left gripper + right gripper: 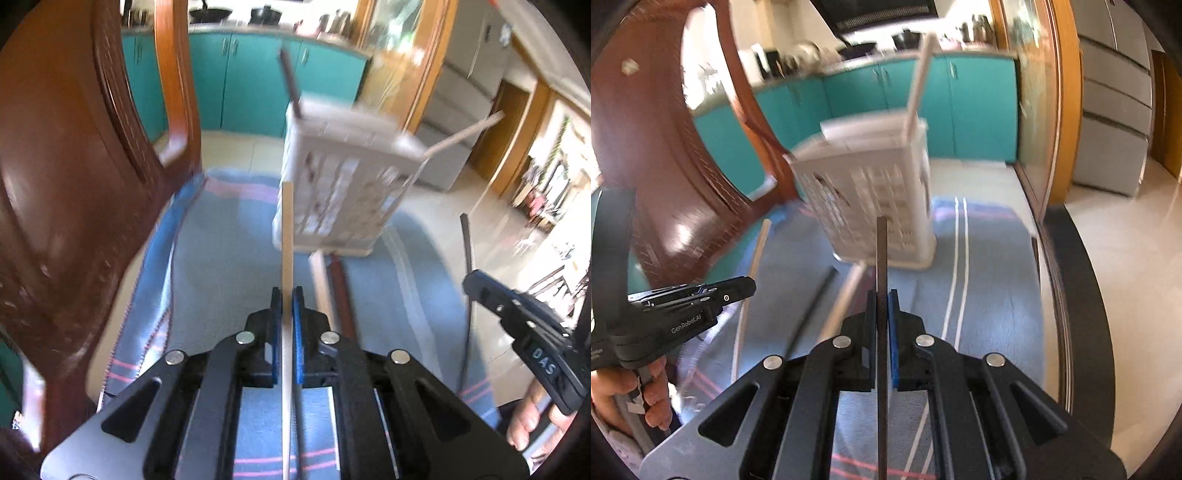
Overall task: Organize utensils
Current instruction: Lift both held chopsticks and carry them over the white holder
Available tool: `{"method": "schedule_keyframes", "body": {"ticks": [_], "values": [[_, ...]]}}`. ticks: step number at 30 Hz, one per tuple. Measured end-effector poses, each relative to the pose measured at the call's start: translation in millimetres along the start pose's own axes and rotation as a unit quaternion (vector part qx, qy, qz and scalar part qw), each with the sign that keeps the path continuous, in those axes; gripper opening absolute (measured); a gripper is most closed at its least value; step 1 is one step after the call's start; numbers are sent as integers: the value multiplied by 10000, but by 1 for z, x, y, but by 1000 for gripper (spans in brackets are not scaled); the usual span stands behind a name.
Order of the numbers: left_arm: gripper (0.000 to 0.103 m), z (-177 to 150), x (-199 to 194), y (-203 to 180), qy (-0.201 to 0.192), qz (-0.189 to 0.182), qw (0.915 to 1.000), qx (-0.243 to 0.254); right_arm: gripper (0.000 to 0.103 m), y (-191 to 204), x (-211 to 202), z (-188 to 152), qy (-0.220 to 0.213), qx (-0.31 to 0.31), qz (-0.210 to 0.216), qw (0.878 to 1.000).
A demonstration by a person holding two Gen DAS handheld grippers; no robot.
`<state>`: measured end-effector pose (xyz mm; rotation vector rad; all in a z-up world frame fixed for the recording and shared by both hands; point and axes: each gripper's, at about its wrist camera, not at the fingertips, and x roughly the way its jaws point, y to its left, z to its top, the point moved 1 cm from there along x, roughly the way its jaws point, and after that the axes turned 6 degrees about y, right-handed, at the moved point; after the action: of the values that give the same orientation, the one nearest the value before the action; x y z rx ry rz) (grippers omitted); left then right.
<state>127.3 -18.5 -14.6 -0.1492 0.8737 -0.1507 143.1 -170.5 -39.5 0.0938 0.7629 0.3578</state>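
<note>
Both tongs are clamped on chopsticks: the left tongs (287, 295) pinch a pale chopstick (287, 229) and the right tongs (882, 297) a dark chopstick (882, 258), each at lower centre of its view, short of the white slotted holder (332, 192) at mid-frame. The holder already carries a dark stick (291, 83) and a pale one (465, 134), while more chopsticks (327, 284) lie on the cloth, so the sorting looks partway through. The bench wears a blue striped cloth (229, 258), with a brown chair (55, 184) at left and teal kitchen cabinets (251, 81) along the top.

Both tongs (287, 295) (882, 295) clamped shut
</note>
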Motion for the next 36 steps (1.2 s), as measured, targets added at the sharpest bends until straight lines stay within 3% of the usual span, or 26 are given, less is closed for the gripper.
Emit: {"method": "schedule_keyframes", "body": {"ticks": [6,10,13,15,18,22,24,30,36], "values": [[7,23,-63,-1,-740,-402,9964,-2,6,-3,-48,20,-534,148,357,9978],[7,51,-101,-2,-1289,-736,9889,21,6,-3,-79,47,-914,234,587,9938],[7,85,-120,-5,-1984,-823,9766,-116,6,-2,-96,79,-1263,199,661,9896],[7,106,-133,-5,-2486,-623,9661,-320,6,-2,-106,97,-1461,240,699,9865],[7,129,-133,-8,-2943,-429,9531,-557,6,-1,-124,125,-2043,314,700,9759],[6,148,-103,-6,-3024,-404,9490,-802,6,-1,-124,153,-2761,382,206,9601],[7,154,-78,-4,-3044,-378,9480,-854,6,-4,-110,159,-2831,456,53,9580],[7,162,-11,-19,-2488,78,9677,-389,6,-3,-39,149,-2315,307,-266,9720],[7,152,15,-39,-2141,213,9766,70,6,5,-9,133,-1908,103,-357,9809]]}}
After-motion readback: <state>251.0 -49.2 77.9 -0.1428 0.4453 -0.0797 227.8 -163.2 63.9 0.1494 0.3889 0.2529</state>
